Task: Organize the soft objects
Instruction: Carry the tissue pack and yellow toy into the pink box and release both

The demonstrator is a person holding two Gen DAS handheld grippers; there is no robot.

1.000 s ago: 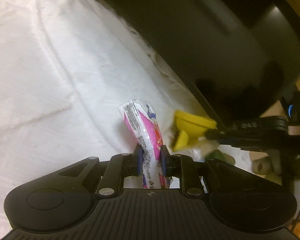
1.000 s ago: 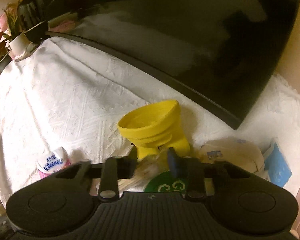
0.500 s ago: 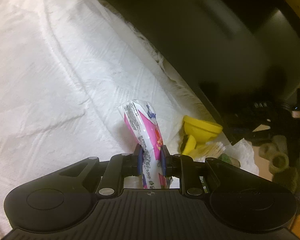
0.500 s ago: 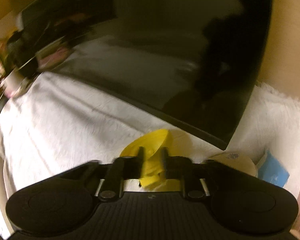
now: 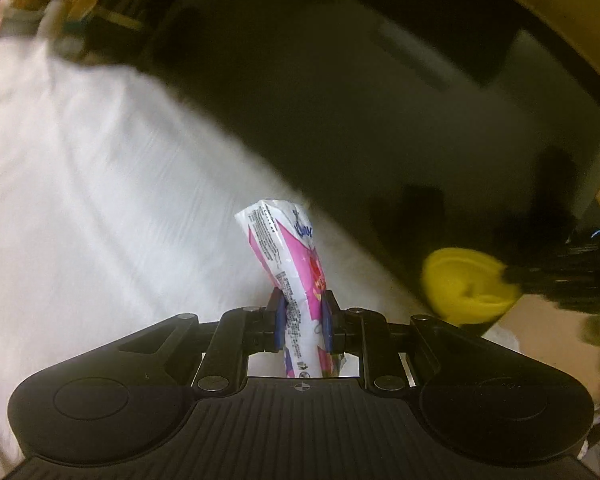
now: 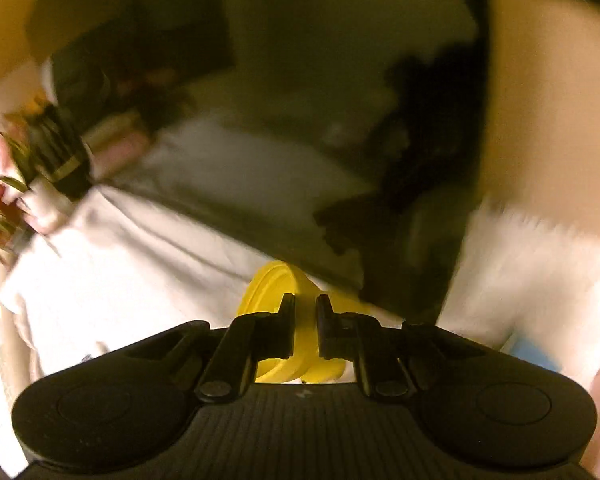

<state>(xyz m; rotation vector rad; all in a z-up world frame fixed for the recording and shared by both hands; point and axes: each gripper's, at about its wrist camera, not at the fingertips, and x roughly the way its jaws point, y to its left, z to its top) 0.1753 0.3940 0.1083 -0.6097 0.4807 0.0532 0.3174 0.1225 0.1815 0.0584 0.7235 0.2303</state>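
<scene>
A pink and white tissue pack [image 5: 288, 256] stands up between the pads of my left gripper [image 5: 303, 312], which is shut on it and holds it above the white cloth [image 5: 92, 200]. My right gripper [image 6: 305, 310] is shut on the rim of a soft yellow collapsible cup [image 6: 284, 288], lifted off the cloth. In the left wrist view that yellow cup [image 5: 464, 288] hangs at the right, gripped by the dark fingers of the right gripper [image 5: 516, 278]. Both views are blurred by motion.
A large black screen [image 5: 340, 100] stands behind the cloth and reflects it. Potted plants [image 6: 40, 168] sit at the far left. A blue item [image 6: 536, 354] lies at the right edge of the white cloth [image 6: 120, 280].
Both grippers have risen off the cloth. The right gripper let go of a pale fluffy item, closed on the yellow cup's rim and lifted it. The left kept hold of the tissue pack.
</scene>
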